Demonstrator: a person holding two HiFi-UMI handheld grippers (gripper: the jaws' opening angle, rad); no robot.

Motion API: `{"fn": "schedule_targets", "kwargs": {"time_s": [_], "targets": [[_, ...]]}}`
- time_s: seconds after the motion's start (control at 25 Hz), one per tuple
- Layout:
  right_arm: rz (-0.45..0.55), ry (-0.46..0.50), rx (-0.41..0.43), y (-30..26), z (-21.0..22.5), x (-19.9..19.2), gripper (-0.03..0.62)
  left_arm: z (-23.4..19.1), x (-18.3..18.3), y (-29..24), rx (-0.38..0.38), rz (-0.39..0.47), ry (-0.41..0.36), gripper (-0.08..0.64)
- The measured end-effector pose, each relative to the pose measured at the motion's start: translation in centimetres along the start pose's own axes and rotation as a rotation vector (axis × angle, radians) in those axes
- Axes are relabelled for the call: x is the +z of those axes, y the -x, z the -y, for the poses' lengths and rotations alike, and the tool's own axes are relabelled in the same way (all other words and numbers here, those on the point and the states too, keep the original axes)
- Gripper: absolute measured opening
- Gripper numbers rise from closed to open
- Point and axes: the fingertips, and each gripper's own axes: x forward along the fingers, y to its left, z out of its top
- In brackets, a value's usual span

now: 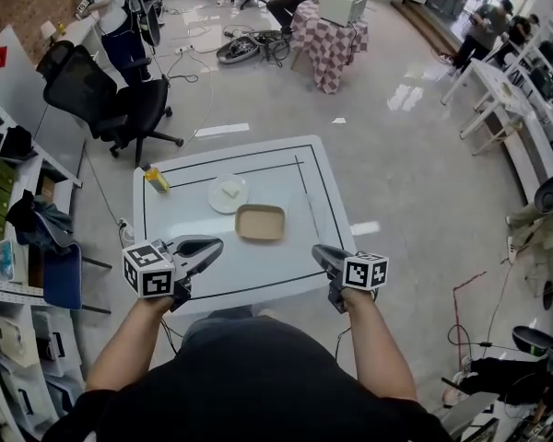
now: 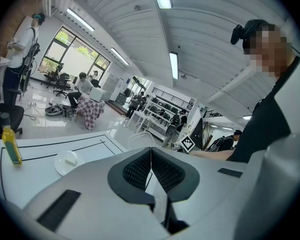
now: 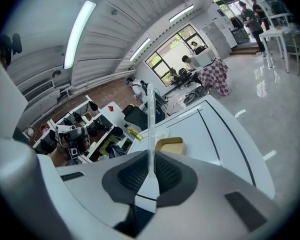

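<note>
My right gripper hovers over the front right of the white table and is shut on a thin clear stick. The stick reaches forward past a tan rectangular dish. My left gripper is over the front left, jaws together, nothing seen between them. Beyond it lie a white plate with a small pale piece on it, and a small bottle of yellow liquid at the far left corner.
Black lines frame the tabletop. Shelves and desks run along the left, with black office chairs behind. A checkered-cloth table and cables lie on the floor farther back. People stand at the far edges of the room.
</note>
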Motion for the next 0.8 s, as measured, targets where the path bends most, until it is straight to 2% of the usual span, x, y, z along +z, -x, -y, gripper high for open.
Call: {"fn": "schedule_targets", "kwargs": {"time_s": [0.8], "targets": [[0.047, 0.105, 0.021, 1.9, -4.0, 4.5, 0.046, 1.2, 2.2, 3.1, 0.047, 0.06, -0.033, 0.023]]}}
